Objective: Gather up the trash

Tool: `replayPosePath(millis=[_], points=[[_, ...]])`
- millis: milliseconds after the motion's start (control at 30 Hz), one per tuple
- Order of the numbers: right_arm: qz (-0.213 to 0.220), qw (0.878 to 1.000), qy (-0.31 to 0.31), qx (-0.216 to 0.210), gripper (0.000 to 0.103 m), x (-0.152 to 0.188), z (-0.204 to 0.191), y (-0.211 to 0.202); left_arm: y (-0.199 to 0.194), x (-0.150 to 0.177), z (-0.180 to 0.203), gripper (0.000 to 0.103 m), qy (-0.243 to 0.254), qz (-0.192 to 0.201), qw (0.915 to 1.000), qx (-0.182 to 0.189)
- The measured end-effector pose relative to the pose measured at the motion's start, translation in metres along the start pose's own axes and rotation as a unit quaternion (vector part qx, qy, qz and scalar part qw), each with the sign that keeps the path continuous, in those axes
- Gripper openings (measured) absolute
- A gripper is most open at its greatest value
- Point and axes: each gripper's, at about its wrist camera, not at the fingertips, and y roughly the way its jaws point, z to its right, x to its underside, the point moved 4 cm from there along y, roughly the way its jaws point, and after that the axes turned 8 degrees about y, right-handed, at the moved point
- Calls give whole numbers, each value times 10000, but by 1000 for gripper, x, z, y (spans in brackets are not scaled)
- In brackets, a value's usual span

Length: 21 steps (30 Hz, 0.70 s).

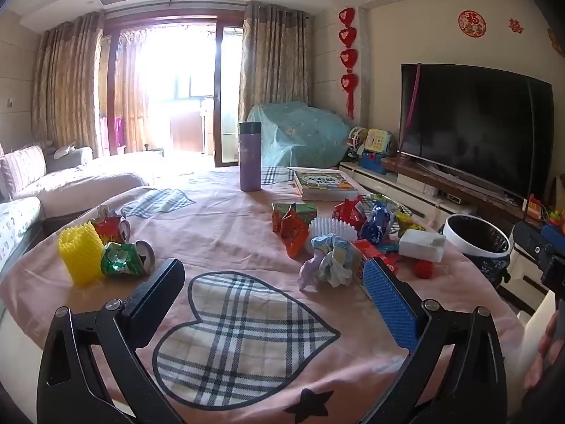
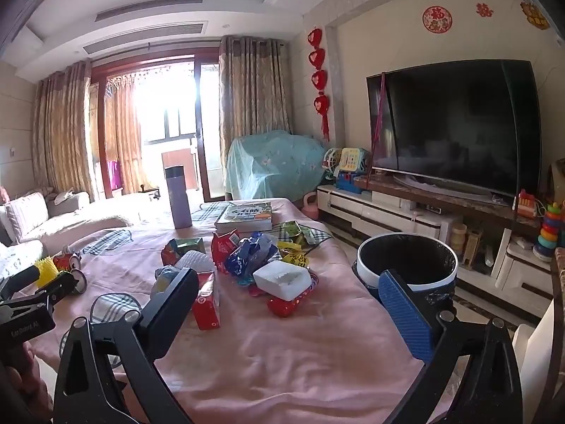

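Trash lies on a pink cloth-covered table (image 1: pixel 226 233). On the left are a yellow foam net (image 1: pixel 80 254), a crushed green can (image 1: pixel 127 258) and a crushed red can (image 1: pixel 111 228). On the right lie crumpled paper (image 1: pixel 328 259), a white foam block (image 1: pixel 422 244), a white foam net (image 1: pixel 333 228) and several snack wrappers (image 1: pixel 367 217). A white bin (image 2: pixel 406 263) with a black liner stands right of the table. My left gripper (image 1: pixel 272 291) is open and empty above the table's near part. My right gripper (image 2: pixel 286 304) is open and empty, with the foam block (image 2: pixel 282 279) and a red carton (image 2: pixel 206 304) ahead.
A purple flask (image 1: pixel 250 157) and a stack of books (image 1: pixel 325 185) stand at the table's far end. A sofa (image 1: pixel 53 183) is on the left. A TV (image 2: pixel 455 123) on a low cabinet (image 2: pixel 406 212) with toys runs along the right wall.
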Motion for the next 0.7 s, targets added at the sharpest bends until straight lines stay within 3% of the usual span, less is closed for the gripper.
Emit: replayPosePath(millis=[700], points=[[-50, 9999, -40, -92, 102, 1, -5, 2, 3, -1, 2, 103, -31, -19, 10000, -23]])
